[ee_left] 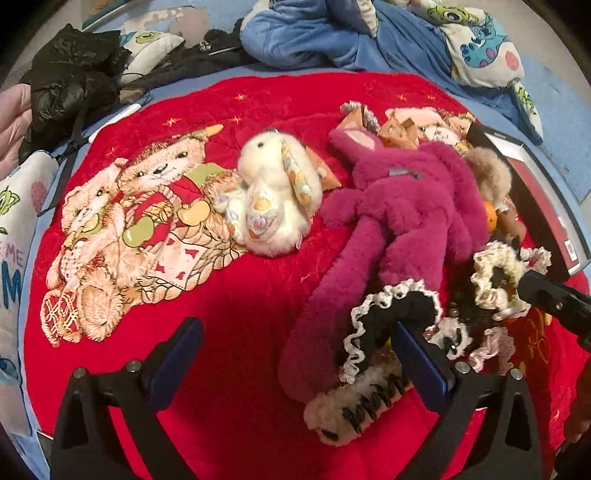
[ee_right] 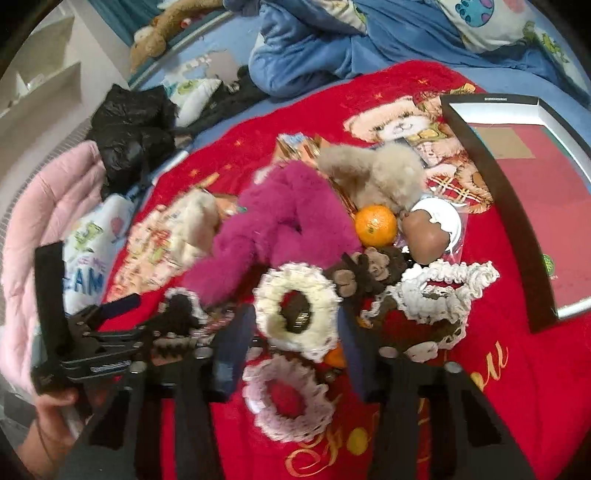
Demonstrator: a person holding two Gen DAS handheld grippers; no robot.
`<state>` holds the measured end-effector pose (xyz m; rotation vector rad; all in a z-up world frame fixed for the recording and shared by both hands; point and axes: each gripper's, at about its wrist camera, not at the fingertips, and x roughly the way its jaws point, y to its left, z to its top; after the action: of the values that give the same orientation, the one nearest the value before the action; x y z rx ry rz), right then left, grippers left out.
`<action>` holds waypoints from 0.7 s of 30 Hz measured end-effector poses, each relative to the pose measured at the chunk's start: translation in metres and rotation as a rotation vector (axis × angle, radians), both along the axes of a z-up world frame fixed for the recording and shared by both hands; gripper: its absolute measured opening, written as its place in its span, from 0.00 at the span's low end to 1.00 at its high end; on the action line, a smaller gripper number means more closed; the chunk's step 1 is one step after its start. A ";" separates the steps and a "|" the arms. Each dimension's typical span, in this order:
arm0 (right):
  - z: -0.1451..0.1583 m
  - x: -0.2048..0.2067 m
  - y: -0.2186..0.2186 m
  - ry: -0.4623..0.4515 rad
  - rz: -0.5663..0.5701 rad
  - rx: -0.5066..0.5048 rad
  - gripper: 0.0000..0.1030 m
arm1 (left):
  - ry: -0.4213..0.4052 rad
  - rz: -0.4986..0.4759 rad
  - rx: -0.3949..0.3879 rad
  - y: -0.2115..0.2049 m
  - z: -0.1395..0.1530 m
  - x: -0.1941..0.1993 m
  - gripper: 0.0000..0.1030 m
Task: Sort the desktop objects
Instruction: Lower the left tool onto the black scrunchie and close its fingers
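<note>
A pile of objects lies on a red teddy-bear blanket (ee_left: 236,295). A magenta plush (ee_left: 399,206) stretches across the middle, a cream plush rabbit (ee_left: 277,192) sits left of it. A black scrunchie with white lace (ee_left: 391,314) and a fuzzy claw clip (ee_left: 354,406) lie by my left gripper (ee_left: 295,354), which is open over bare blanket. In the right wrist view, my right gripper (ee_right: 291,332) is open with its fingers around a cream scrunchie (ee_right: 295,310). A pink scrunchie (ee_right: 288,398), a white lace scrunchie (ee_right: 443,288), an orange (ee_right: 375,225) and a beige plush (ee_right: 373,173) lie near.
An open black-rimmed box with a red floor (ee_right: 517,184) lies at the right. A black jacket (ee_left: 70,81), a pink quilt (ee_right: 44,206) and blue bedding (ee_left: 314,33) border the blanket. The left gripper also shows in the right wrist view (ee_right: 110,332).
</note>
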<state>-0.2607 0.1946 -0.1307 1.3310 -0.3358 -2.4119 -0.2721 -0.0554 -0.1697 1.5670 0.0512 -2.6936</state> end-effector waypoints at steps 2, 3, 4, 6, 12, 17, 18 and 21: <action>-0.005 -0.005 0.003 0.002 -0.014 -0.002 0.36 | -0.011 -0.001 -0.021 0.001 -0.006 -0.003 0.99; -0.008 -0.007 0.005 0.002 -0.019 -0.002 0.36 | -0.023 -0.002 -0.026 0.000 -0.010 -0.005 1.00; -0.010 -0.010 0.006 -0.007 -0.022 0.002 0.36 | -0.028 0.001 -0.022 0.000 -0.012 -0.006 0.99; -0.018 -0.017 0.007 -0.032 -0.023 0.009 0.36 | -0.034 0.010 -0.016 -0.003 -0.017 -0.008 0.99; -0.027 -0.019 0.010 -0.036 -0.022 -0.026 0.34 | -0.042 0.008 0.015 -0.008 -0.022 -0.008 0.78; -0.024 -0.014 0.007 -0.015 -0.030 -0.022 0.22 | -0.025 -0.023 0.052 -0.001 -0.012 -0.001 0.35; -0.022 -0.012 0.007 -0.006 -0.031 -0.022 0.19 | -0.017 -0.023 0.054 0.000 -0.009 0.001 0.31; -0.017 -0.005 0.007 0.003 -0.036 -0.019 0.16 | 0.003 -0.017 0.059 0.003 0.001 0.011 0.21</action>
<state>-0.2660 0.2014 -0.1476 1.3234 -0.3846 -2.4339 -0.2616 -0.0529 -0.1692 1.5861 0.1194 -2.7315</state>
